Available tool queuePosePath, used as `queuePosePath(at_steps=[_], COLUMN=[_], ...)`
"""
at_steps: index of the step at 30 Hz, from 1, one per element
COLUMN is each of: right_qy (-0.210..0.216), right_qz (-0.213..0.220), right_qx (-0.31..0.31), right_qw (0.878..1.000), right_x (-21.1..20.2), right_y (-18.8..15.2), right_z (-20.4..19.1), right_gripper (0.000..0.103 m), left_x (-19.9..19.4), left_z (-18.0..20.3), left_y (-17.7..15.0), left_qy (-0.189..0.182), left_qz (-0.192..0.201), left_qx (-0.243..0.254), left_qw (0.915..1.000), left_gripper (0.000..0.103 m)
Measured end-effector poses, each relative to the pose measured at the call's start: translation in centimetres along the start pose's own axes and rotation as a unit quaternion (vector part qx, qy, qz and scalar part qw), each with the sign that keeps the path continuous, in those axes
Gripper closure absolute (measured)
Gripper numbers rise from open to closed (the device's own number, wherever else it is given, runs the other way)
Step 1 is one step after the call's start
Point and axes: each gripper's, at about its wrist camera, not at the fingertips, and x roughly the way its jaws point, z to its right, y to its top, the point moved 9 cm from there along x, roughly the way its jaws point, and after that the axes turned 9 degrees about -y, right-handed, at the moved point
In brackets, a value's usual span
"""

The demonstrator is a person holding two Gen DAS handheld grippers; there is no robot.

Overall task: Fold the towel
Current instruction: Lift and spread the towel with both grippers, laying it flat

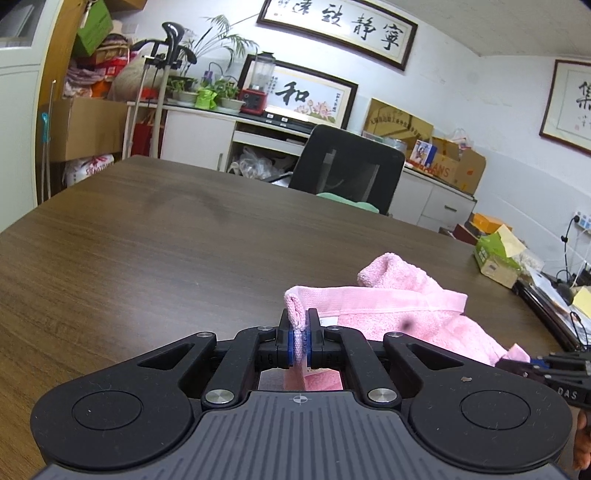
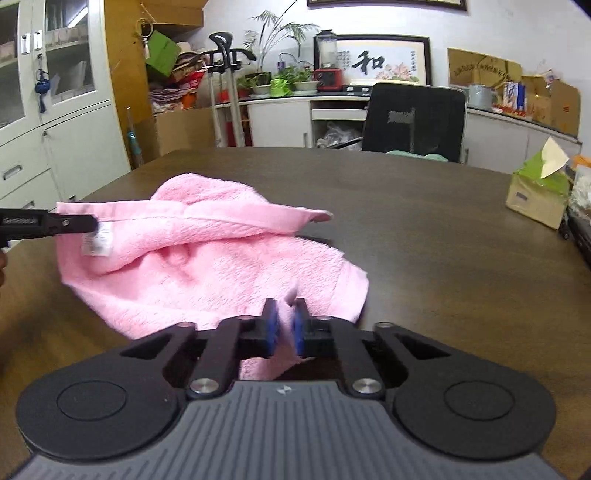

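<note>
Towel (image 2: 207,258): pink terry cloth, rumpled, lying on the near part of a dark wood-grain table (image 2: 424,229). One hemmed edge is lifted and stretched into a band across the top of the heap; the rest sags in loose folds onto the tabletop. A white care label (image 2: 96,240) hangs at the left end of that band.

Left gripper (image 1: 300,334): jaws together, clamped on a bunched corner of the towel's hemmed edge; the cloth stands up between the blue pads (image 1: 293,343) and hangs below them. In the right wrist view it reaches in from the left edge, just beside the label.

Right gripper (image 2: 284,325): jaws together, clamped on a thin fold of the towel at its near edge; cloth passes between the blue pads and trails beneath.

Surroundings: black office chair (image 2: 413,118) at the far side of the table, something pale green on its seat. Green tissue box (image 2: 539,192) on the table's right side, well apart from the towel. Behind, white cabinets, potted plants (image 2: 280,79), a red blender (image 2: 327,62), framed calligraphy (image 1: 338,33), cardboard boxes.
</note>
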Motion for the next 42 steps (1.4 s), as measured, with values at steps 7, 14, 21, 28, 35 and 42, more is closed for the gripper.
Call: queuePosePath(at_steps=[7, 14, 21, 28, 35, 42], right_qy=[0.017, 0.067, 0.071, 0.003, -0.033, -0.005], right_qz=[0.049, 0.120, 0.175, 0.170, 0.223, 0.207], right_qx=[0.047, 0.101, 0.086, 0.058, 0.050, -0.005], right_qw=[0.998, 0.985, 0.978, 0.984, 0.973, 0.978], right_x=[-3.1, -11.4, -18.9, -15.7, -14.5, -15.0], right_y=[0.5, 2.0, 6.0, 13.9, 23.4, 18.4], right_z=[0.8, 2.4, 3.7, 6.1, 7.4, 5.9], right_gripper=[0.098, 0.098, 0.098, 0.098, 0.098, 0.097], left_x=[-0.4, -5.1, -9.6, -6.7, -5.9, -9.3], left_z=[-0.8, -0.4, 2.1, 3.8, 3.3, 5.5], left_y=[0.4, 1.8, 4.0, 8.0, 15.6, 12.8], left_qy=[-0.014, -0.069, -0.140, -0.110, -0.101, -0.090], left_qz=[0.004, 0.070, 0.096, 0.091, 0.124, 0.144], left_qx=[-0.032, -0.084, -0.138, -0.125, -0.153, -0.074], left_qw=[0.9994, 0.9916, 0.9757, 0.9820, 0.9751, 0.9827], left_gripper=[0.098, 0.098, 0.098, 0.098, 0.098, 0.097])
